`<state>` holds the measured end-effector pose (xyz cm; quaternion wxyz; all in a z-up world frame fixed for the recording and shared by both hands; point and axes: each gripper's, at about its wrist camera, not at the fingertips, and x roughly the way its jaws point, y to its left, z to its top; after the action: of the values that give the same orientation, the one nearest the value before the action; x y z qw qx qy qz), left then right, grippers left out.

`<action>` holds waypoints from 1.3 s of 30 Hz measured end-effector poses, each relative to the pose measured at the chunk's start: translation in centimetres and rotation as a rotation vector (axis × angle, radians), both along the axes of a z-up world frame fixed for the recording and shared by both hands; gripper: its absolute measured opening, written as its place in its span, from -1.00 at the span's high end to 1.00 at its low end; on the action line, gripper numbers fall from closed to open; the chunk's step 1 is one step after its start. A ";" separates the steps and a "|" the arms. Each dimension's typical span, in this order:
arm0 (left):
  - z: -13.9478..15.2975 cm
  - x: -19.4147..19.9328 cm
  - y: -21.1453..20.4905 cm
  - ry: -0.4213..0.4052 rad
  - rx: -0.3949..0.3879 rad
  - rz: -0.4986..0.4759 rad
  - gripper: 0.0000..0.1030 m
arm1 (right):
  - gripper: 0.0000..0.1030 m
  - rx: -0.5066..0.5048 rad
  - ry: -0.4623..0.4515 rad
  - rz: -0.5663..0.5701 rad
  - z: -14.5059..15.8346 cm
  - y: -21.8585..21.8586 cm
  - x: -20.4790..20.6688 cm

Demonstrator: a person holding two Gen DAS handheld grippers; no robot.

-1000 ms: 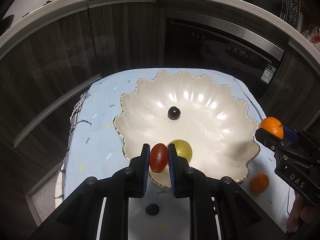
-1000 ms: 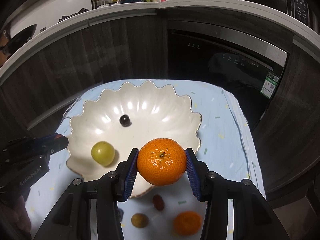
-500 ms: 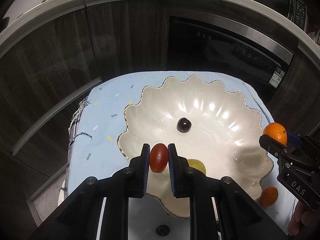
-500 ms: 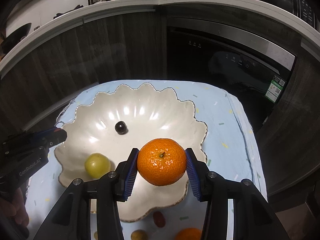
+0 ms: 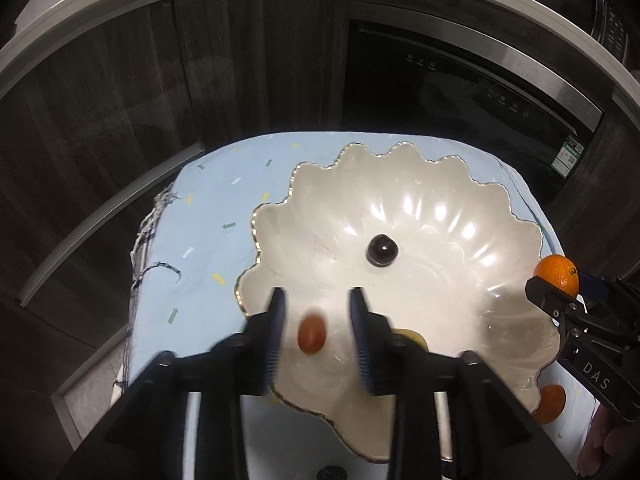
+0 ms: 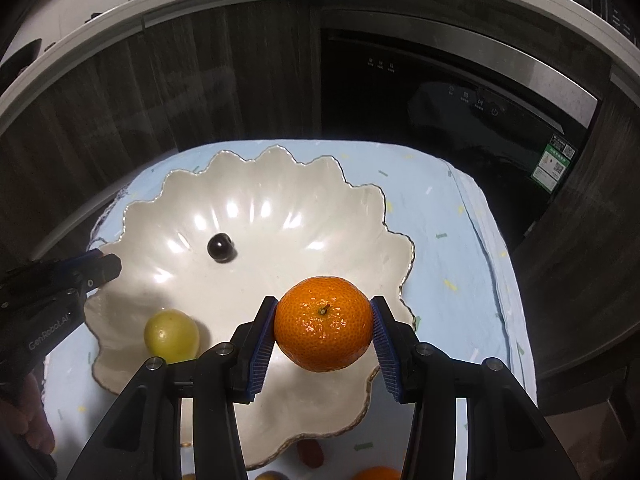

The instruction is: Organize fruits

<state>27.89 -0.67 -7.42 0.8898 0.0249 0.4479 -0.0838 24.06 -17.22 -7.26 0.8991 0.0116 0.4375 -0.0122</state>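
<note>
Blue cloth (image 5: 224, 208) under scalloped bowl (image 5: 420, 184). Left gripper (image 5: 316, 332) at 6 o'clock, jaws just opened, releasing red fruit (image 5: 311, 334) into bowl. Right gripper (image 6: 323, 332) clenched on orange (image 6: 322, 323), likely next. Farther in: green grape (image 6: 171, 335), dark berry (image 5: 382, 249).

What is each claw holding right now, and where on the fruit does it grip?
The right claw clamps the mandarin by its two sides, stem facing the camera. The left claw has just opened; the red fruit sits loose between its pads, over the bowl.
</note>
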 end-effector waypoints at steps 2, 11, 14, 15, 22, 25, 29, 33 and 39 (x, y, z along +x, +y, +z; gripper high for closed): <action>0.2 -0.2 0.2 -0.014 0.015 0.015 0.06 | 0.07 -0.014 0.004 -0.002 0.0 0.1 0.0; 1.3 -0.8 0.8 -0.038 0.011 0.037 -0.44 | -0.57 -0.068 -0.074 -0.051 2.0 -0.1 -0.7; 1.9 -1.0 0.8 -0.050 0.008 0.042 -0.59 | -0.57 -0.076 -0.098 -0.057 2.8 -0.2 -0.9; 2.0 -1.1 0.8 -0.053 0.009 0.044 -0.64 | -0.57 -0.077 -0.102 -0.058 3.0 -0.1 -1.0; 3.0 -2.0 1.0 -0.084 0.028 0.058 -0.76 | -0.57 -0.075 -0.114 -0.062 3.7 -0.1 -1.8; 3.3 -2.4 1.1 -0.088 0.026 0.057 -0.76 | -0.57 -0.078 -0.122 -0.060 4.1 0.1 -2.2; 3.7 -3.0 1.3 -0.092 0.022 0.058 -0.76 | -0.57 -0.079 -0.135 -0.055 4.6 0.2 -2.9; 4.2 -3.7 1.5 -0.102 0.018 0.060 -0.76 | -0.57 -0.077 -0.154 -0.049 5.3 0.4 -3.7; 4.9 -4.7 1.5 -0.109 0.014 0.063 -0.76 | -0.57 -0.071 -0.169 -0.040 5.9 0.4 -4.5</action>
<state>23.22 0.80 -2.54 0.9148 0.0215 0.4000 -0.0513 19.58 -16.86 -1.39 0.9322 -0.0107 0.3590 -0.0448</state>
